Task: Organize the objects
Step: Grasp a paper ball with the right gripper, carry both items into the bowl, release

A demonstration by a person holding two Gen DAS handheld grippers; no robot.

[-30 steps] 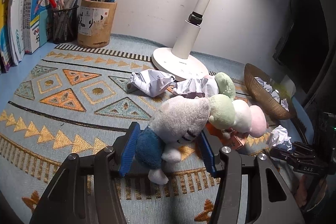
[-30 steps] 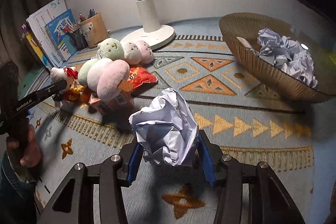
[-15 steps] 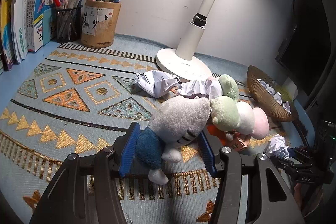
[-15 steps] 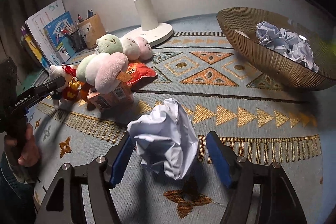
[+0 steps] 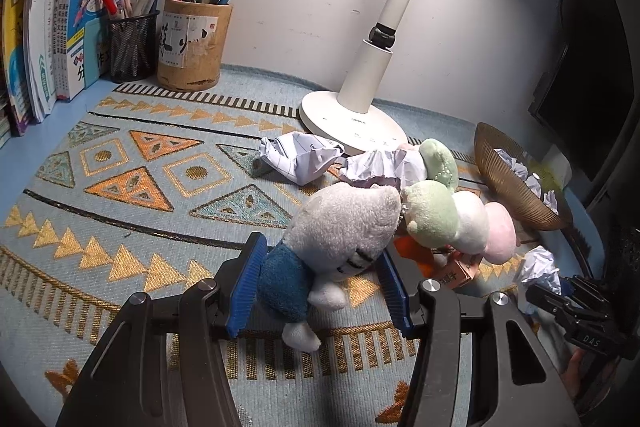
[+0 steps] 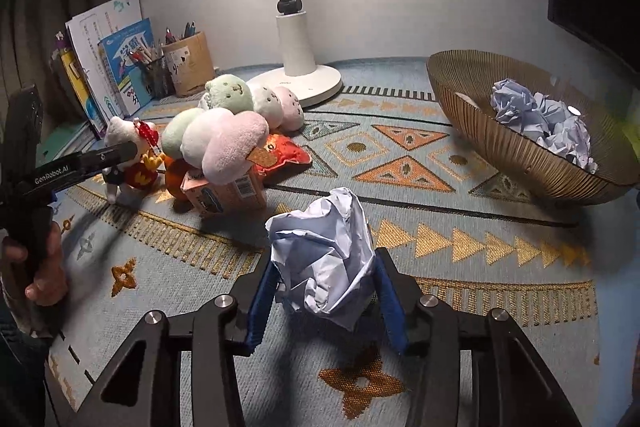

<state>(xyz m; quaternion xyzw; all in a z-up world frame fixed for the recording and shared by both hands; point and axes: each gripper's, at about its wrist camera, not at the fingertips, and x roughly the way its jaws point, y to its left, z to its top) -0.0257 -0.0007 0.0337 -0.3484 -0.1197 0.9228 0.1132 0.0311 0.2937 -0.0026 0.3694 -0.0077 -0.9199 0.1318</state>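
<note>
Left gripper: clamped on a plush cat, its blue pads pressing the toy's blue body from both sides; the grey-white head sticks out forward past the fingertips.
Plush cat: held at the near edge of the toy pile, head touching the green end of a plush dumpling stick; whether its feet rest on the rug is hard to judge from this angle.
Right gripper: closed on a crumpled paper ball, pads against both of its sides, the ball rising above the fingers.
Paper ball: over the rug, in front of the toy pile and well apart from the basket.
Basket: brown, ribbed, on the right side of the rug, with several crumpled paper balls inside.
Toy pile: two plush dumpling sticks, an orange carton under the nearer one, and a red snack packet just behind.
Loose paper: two more crumpled sheets lie on the rug by the lamp base.
Lamp: white, upright at the back near the wall.
Back left corner: a bamboo pen holder beside a black mesh pen cup, with books standing at the edge.
</note>
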